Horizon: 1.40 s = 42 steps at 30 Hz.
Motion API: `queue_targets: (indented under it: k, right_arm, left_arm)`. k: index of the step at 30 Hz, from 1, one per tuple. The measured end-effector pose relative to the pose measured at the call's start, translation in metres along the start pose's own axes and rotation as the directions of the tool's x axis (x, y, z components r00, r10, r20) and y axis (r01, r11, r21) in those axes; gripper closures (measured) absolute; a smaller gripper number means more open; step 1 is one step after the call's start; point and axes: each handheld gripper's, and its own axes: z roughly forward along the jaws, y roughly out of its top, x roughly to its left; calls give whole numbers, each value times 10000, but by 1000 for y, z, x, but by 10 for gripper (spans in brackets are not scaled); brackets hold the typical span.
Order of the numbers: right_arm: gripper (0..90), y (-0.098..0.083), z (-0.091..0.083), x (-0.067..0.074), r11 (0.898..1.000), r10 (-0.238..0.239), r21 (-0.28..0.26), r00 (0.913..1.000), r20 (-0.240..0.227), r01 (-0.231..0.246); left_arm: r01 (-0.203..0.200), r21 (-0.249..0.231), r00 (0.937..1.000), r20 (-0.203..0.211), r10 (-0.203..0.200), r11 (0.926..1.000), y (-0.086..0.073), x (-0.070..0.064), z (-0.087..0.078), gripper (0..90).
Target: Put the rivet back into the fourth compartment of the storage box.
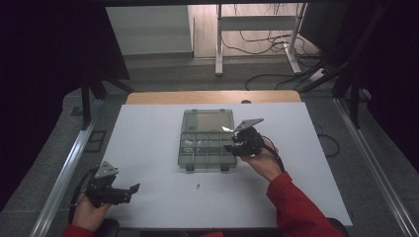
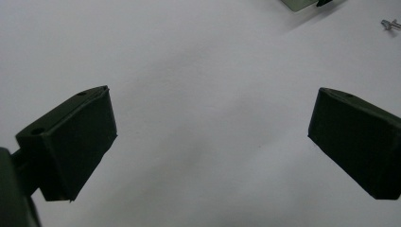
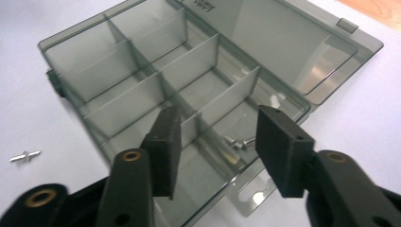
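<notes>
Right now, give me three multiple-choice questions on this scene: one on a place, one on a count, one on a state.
1. Where is the right gripper?
A. Over the compartment box's right edge
B. At the table's left edge
C. On the floor

2. How many loose small metal parts lie on the white table in front of the box?
A. None
B. One
C. Five

3. The box's lid is
A. shut
B. open
C. missing

A: its jaws hang there. B: a single part. B: folded back flat.
</notes>
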Motion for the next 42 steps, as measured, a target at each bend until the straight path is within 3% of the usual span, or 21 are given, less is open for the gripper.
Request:
queue_targets:
  k: [15, 18, 23, 24, 26, 27, 31, 32, 42]
  right_arm:
    - [284, -11, -15, 18, 9991, -306, -299, 9989, -358, 295]
    - [202, -11, -17, 25, 9992, -129, -388, 9985, -540, 108]
    - [167, -13, -20, 31, 9992, 68, -392, 9955, -946, -106]
    - [109, -13, -21, 35, 9990, 125, -419, 9938, -1101, -172]
    - [86, -12, -21, 37, 9990, 142, -414, 9936, -1121, -189]
    - [44, -13, -20, 42, 9993, -16, -362, 9914, -1311, -32]
    - [28, -15, -17, 49, 9997, -140, -211, 9834, -1810, 104]
    - [26, -16, -14, 54, 9999, -132, -105, 9771, -2125, 112]
    - [9, -15, 1, 78, 9952, -432, 746, 9693, -2419, 630]
  left_arm:
    - [31, -47, 10000, 3, -31, 10000, 0, 0, -1, 22]
    - [35, -51, 10000, -4, -35, 10000, 0, 0, 0, 22]
    - [14, -41, 10000, -3, -14, 10000, 0, 0, -1, 22]
    - [8, -31, 10000, -13, -8, 10000, 0, 0, 0, 22]
    - [13, -40, 10000, -6, -13, 10000, 0, 0, 0, 22]
    - [17, -40, 10000, -6, -17, 10000, 0, 0, -1, 22]
    - [15, -38, 10000, -6, -15, 10000, 0, 0, 0, 22]
    - [16, -37, 10000, -5, -16, 10000, 0, 0, 0, 22]
    - [24, -10, 10000, -21, -24, 10000, 0, 0, 0, 22]
